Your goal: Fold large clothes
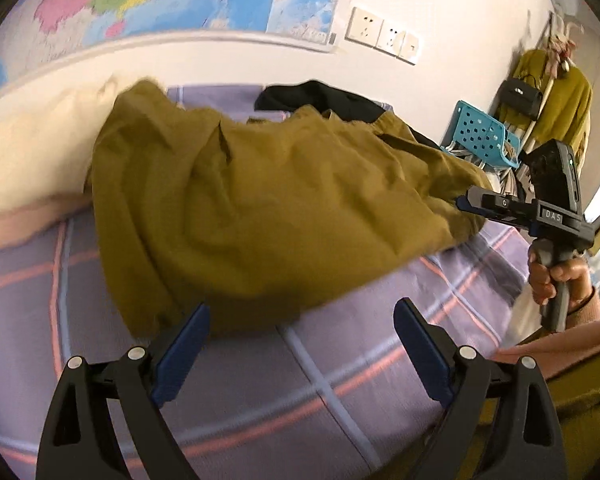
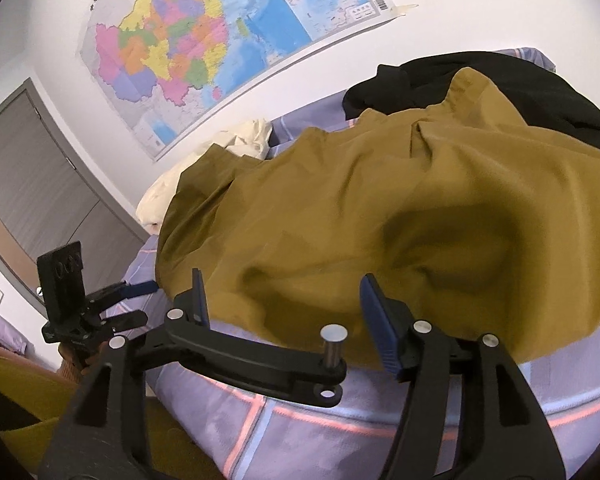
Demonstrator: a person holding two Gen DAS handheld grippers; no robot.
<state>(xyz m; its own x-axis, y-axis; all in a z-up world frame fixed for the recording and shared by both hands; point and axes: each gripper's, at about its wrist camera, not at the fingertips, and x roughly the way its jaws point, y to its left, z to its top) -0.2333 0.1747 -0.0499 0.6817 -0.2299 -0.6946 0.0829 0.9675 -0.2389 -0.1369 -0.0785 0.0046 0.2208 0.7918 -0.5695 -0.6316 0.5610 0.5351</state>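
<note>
A large mustard-yellow cotton garment (image 1: 268, 200) lies in a rumpled heap across the middle of the bed with the lilac checked sheet (image 1: 340, 392), its near hem close to the bed's front edge and its far side running up toward the wall edge. No clean fold line shows: the cloth is bunched in soft ridges, one end drooping toward the bed's right edge, so the folding looks barely begun. A black garment (image 2: 520, 88) lies partly under it at the far right corner, and a cream pillow or blanket (image 2: 244, 140) sits at the far left corner by the wall map.

The left gripper (image 1: 300, 344) hovers just before the near hem, jaws wide, holding nothing. The right gripper (image 2: 284, 312) is at the garment's right end, jaws also wide; the cloth lies just past its blue pads and no grip is evident.

What seems left is nearly everything: taking hold of two corners, spreading the garment flat on the sheet, then making the folds. The black garment probably awaits the same.
</note>
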